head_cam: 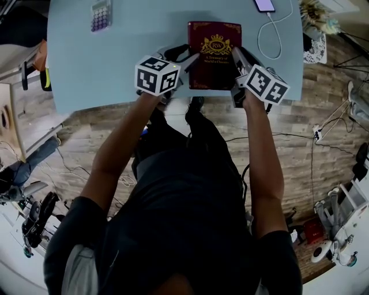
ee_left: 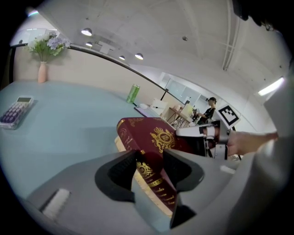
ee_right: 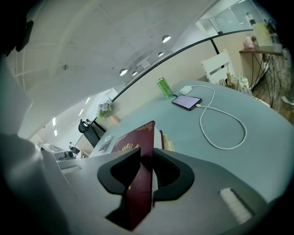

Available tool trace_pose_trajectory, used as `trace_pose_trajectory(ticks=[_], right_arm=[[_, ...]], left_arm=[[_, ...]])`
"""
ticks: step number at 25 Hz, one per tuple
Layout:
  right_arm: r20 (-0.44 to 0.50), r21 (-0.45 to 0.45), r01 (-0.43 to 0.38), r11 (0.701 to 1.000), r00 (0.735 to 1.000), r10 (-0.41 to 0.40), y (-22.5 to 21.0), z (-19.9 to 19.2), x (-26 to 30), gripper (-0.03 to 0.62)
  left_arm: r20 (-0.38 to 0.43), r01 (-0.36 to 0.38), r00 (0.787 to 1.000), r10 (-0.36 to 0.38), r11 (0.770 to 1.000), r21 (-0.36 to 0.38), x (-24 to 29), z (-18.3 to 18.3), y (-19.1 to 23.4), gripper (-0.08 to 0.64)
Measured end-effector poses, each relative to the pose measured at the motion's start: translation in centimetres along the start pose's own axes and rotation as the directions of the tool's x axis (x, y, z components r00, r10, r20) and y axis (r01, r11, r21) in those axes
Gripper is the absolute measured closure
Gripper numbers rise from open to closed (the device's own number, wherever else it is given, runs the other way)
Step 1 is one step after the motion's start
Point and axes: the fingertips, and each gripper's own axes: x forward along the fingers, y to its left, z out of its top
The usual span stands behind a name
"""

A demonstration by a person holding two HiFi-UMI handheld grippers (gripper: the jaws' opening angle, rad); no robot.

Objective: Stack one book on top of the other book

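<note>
A maroon book (head_cam: 214, 55) with a gold crest lies at the near middle of the pale blue table (head_cam: 115, 52). My left gripper (head_cam: 185, 59) is shut on its left spine edge. My right gripper (head_cam: 238, 60) is shut on its right edge. In the left gripper view the book (ee_left: 151, 135) runs between the jaws of the left gripper (ee_left: 149, 167), its far end raised, cream pages showing below. In the right gripper view the maroon cover (ee_right: 135, 140) stands edge-on in the right gripper (ee_right: 146, 172), with a cream page block (ee_right: 168, 141) just beyond. I see no separate second book.
A calculator (head_cam: 100, 14) lies at the table's far left. A phone (head_cam: 264, 5) with a looping white cable (head_cam: 271, 34) is at the far right. A green can (ee_left: 132, 93) and a vase of flowers (ee_left: 42, 72) stand at the far edge. The table's near edge is under my grippers.
</note>
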Motion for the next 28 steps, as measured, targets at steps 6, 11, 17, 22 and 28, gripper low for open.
trace_pose_trajectory(ticks=[6,11,17,22,28], right_arm=[[-0.007,-0.039,0.022,0.999,1.0,-0.022,-0.2,0.0,0.2,0.509],[-0.022,-0.075,0.039,0.996,0.999,-0.041,0.0,0.0,0.2,0.509],[-0.039,-0.087,0.054,0.995,0.998,-0.057,-0.1,0.1,0.3,0.508],[-0.063,-0.102,0.068,0.992,0.995,-0.075,-0.3,0.1,0.3,0.509],[-0.059,-0.133,0.096,0.986,0.993,-0.105,-0.6,0.3,0.0,0.508]], left_arm=[[-0.013,0.027,1.0,-0.027,1.0,0.001,0.1,0.0,0.0,0.331],[-0.022,0.036,0.999,-0.036,0.999,0.014,0.0,0.1,0.1,0.331],[-0.04,0.033,0.999,-0.032,0.999,0.029,0.1,0.1,0.0,0.332],[-0.066,0.04,0.997,-0.037,0.998,0.043,0.0,-0.6,-0.5,0.331],[-0.068,0.058,0.996,-0.055,0.997,0.053,-0.2,-0.5,-0.9,0.331]])
